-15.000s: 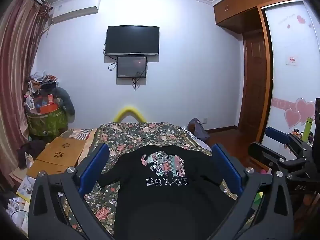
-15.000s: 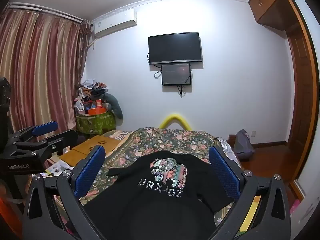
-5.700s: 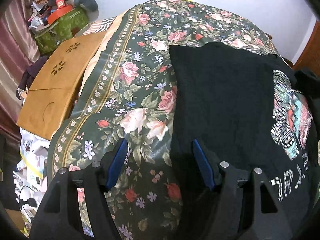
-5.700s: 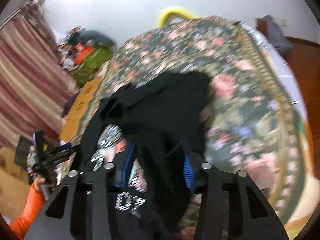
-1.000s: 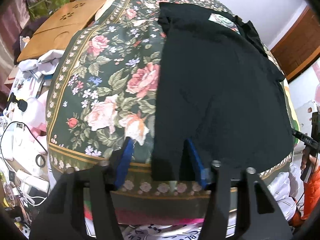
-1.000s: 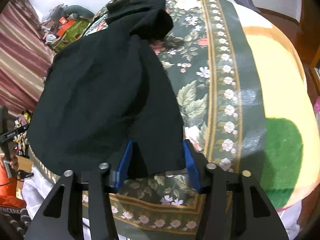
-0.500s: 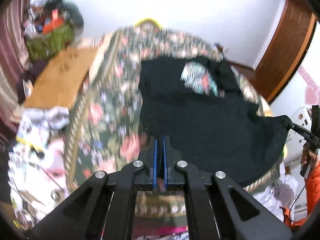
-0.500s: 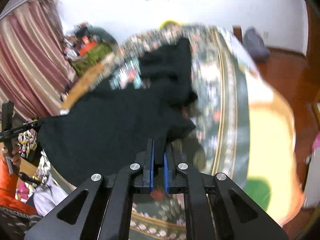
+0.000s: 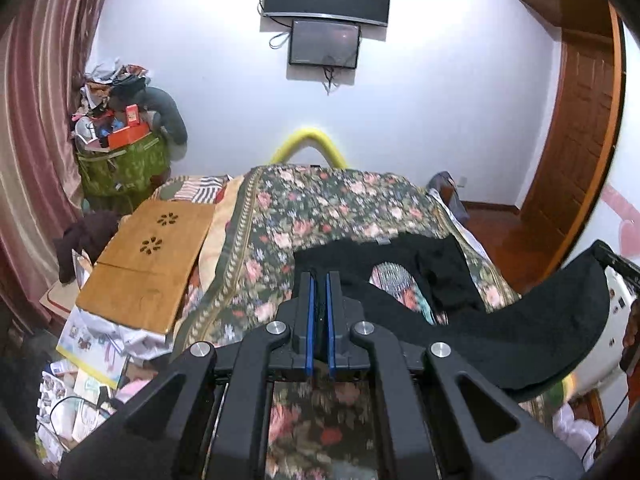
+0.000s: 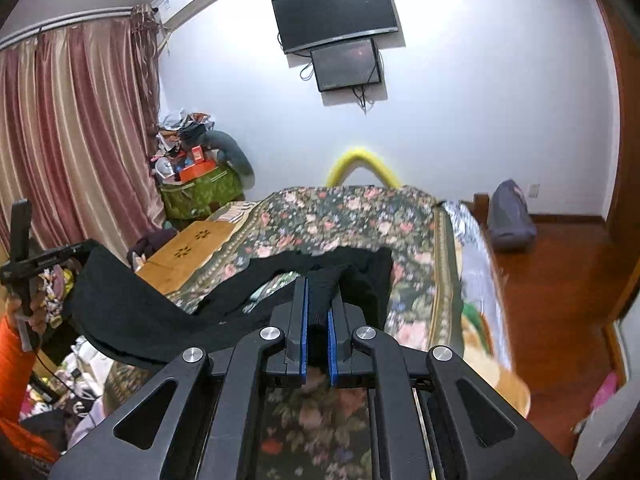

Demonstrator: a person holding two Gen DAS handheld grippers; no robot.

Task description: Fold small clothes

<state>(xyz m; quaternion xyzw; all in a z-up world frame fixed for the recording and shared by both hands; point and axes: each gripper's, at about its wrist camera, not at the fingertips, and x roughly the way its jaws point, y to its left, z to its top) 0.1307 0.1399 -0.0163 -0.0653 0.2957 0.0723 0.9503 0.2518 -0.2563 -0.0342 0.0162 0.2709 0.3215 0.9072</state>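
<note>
A black T-shirt point(image 9: 500, 336) with a patterned elephant print point(image 9: 394, 284) hangs between both grippers above the floral bedspread point(image 9: 320, 208). My left gripper point(image 9: 319, 280) is shut on one bottom corner of the shirt. My right gripper point(image 10: 318, 284) is shut on the other bottom corner, and black cloth bunches between its blue pads point(image 10: 305, 312). The hem point(image 10: 132, 312) sags in a curve from one gripper to the other. The collar end still rests on the bed. In the right wrist view the left gripper point(image 10: 44, 258) shows at the far left, held by a hand in an orange sleeve point(image 10: 12, 364).
A wooden lap table point(image 9: 148, 260) lies left of the bed above floor clutter. A green bag point(image 9: 120, 160) piled with things stands by the curtain point(image 10: 72, 140). A yellow hoop point(image 9: 308, 144) rises behind the bed. Wooden floor point(image 10: 552, 288) and a grey bag point(image 10: 510, 220) lie to the right.
Both grippers closed on the shirt's bottom corners and rose, lifting the hem off the bed. The views tilted up from the bedspread to the far wall.
</note>
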